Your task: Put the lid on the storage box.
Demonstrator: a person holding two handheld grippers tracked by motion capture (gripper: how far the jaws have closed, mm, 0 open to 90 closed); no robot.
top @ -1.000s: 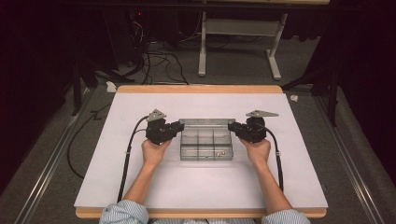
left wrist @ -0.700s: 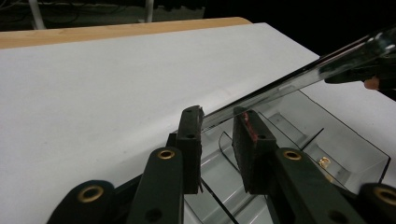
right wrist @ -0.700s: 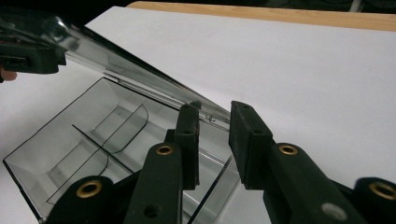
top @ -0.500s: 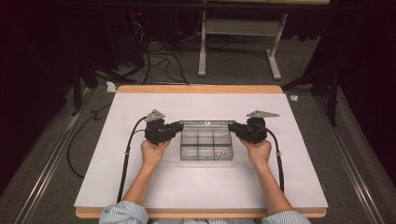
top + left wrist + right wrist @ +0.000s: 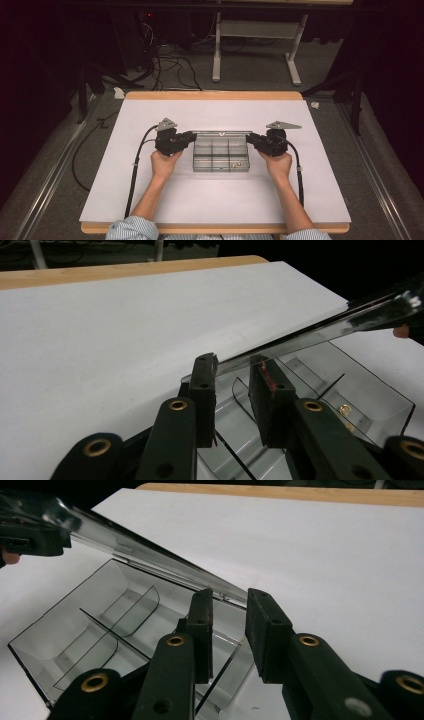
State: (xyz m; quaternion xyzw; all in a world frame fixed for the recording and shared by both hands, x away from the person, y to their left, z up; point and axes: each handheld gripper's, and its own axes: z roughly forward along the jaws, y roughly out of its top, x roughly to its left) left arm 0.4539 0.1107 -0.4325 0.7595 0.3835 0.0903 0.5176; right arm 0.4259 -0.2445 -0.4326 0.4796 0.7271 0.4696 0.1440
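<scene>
A clear plastic compartment box [image 5: 220, 161] lies mid-table on the white sheet. Its hinged lid [image 5: 220, 133] is raised off the box and slants over the back edge. My left gripper [image 5: 191, 137] is at the lid's left end and my right gripper [image 5: 250, 138] at its right end. In the left gripper view the lid [image 5: 320, 332] runs from between my jaws [image 5: 235, 371] up to the far hand. The right gripper view shows the lid [image 5: 150, 555] ending between that gripper's pads [image 5: 230, 600]. Each gripper is shut on the lid's rim. Small brass parts [image 5: 235, 163] lie in a front compartment.
The white sheet [image 5: 150, 200] covers the wooden table [image 5: 215, 95], with free room on all sides of the box. Black cables [image 5: 134, 165] trail from the grippers toward the front edge. Beyond the table stand a desk frame [image 5: 255, 45] and floor cables [image 5: 165, 65].
</scene>
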